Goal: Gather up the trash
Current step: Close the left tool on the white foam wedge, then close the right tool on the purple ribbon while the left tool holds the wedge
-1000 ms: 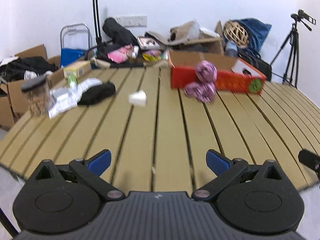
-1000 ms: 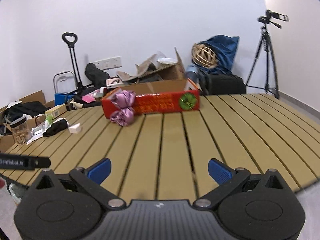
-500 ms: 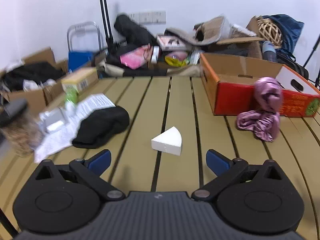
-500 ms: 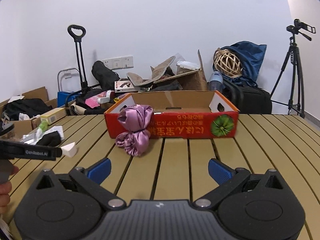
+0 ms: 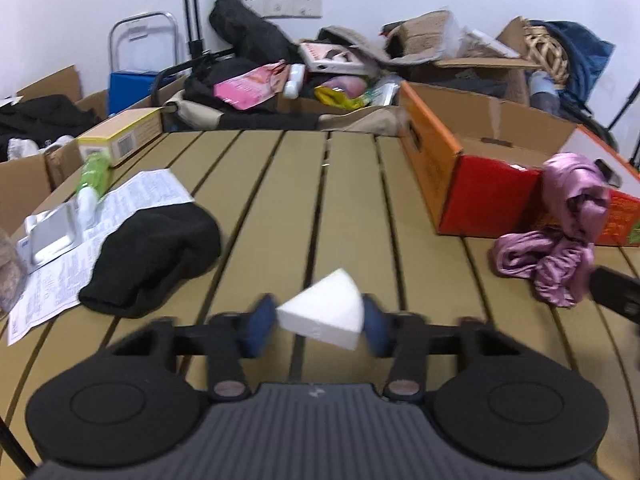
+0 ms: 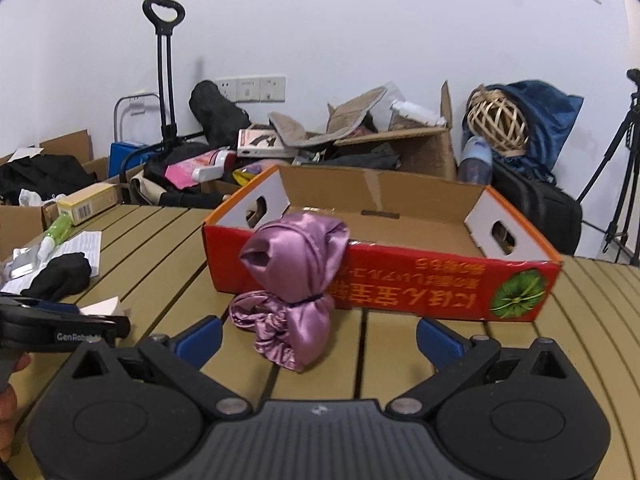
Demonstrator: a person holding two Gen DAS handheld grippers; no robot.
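Left gripper (image 5: 319, 326) pointed down toward the slatted table (image 5: 352, 184), jaws closing, blue pads (image 5: 259, 325) either side of the white foam wedge (image 5: 324, 314). Right gripper (image 6: 319, 334) was spread wide, nothing between its pads, purple cloth bundle (image 6: 294, 276) just ahead.

Black ribbed gripper (image 5: 320, 324) body, blue pads (image 5: 258, 326), silver pivot screws.

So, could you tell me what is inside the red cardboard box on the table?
The red box shows only bare cardboard floor inside; the near front strip is hidden by its wall and the purple satin cloth.
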